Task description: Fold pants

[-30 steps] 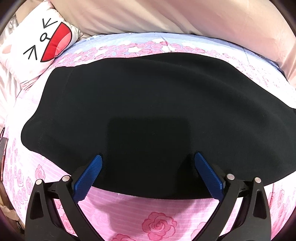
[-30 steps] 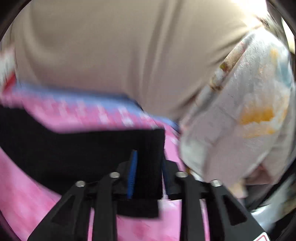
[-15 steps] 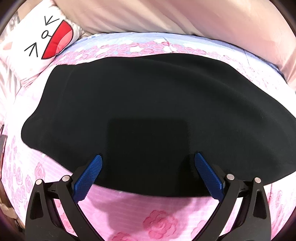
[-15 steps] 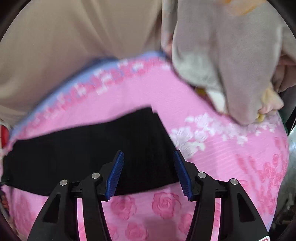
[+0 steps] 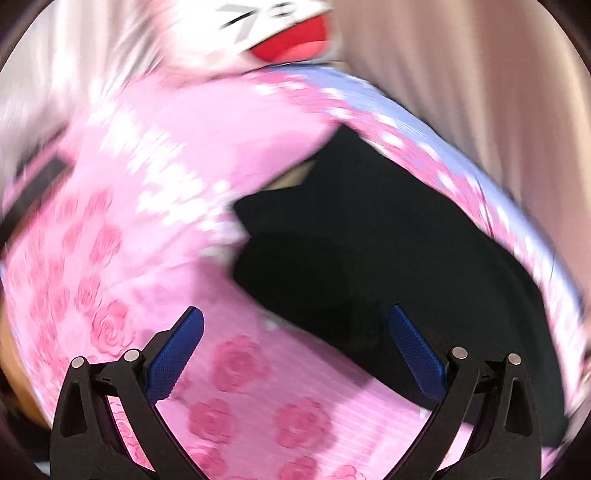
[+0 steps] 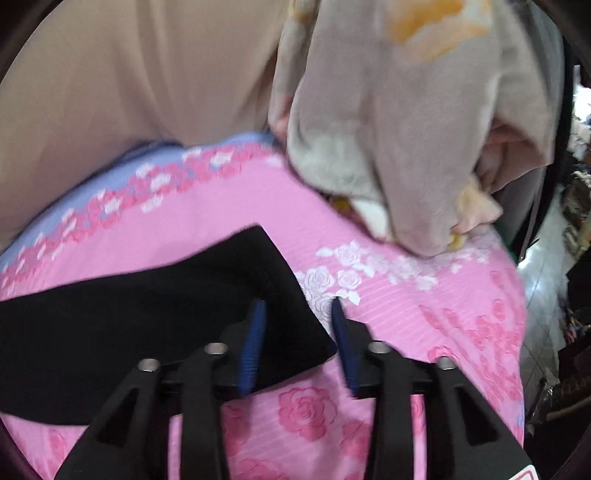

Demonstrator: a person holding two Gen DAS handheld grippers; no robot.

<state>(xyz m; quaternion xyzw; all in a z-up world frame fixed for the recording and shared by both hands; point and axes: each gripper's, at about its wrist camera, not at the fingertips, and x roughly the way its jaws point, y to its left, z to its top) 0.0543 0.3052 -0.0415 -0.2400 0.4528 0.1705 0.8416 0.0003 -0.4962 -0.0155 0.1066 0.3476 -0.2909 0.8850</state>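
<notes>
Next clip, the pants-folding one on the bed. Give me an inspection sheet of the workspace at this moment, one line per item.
Surface: pink rose-print bedsheet with a blue border.
Job's things: black pants lying flat on the sheet; the corner sits between the right fingers.
Clutter: beige plush blanket heaped at the bed's far right; cartoon-face pillow, blurred, at the far left.
Grippers: left gripper open, empty, at the pants' edge; right gripper open, its jaws have just been opening, pads not pressing the cloth.
Cables: nothing seen.
Surroundings: beige curtain behind the bed; dim room clutter at right, unclear.
</notes>
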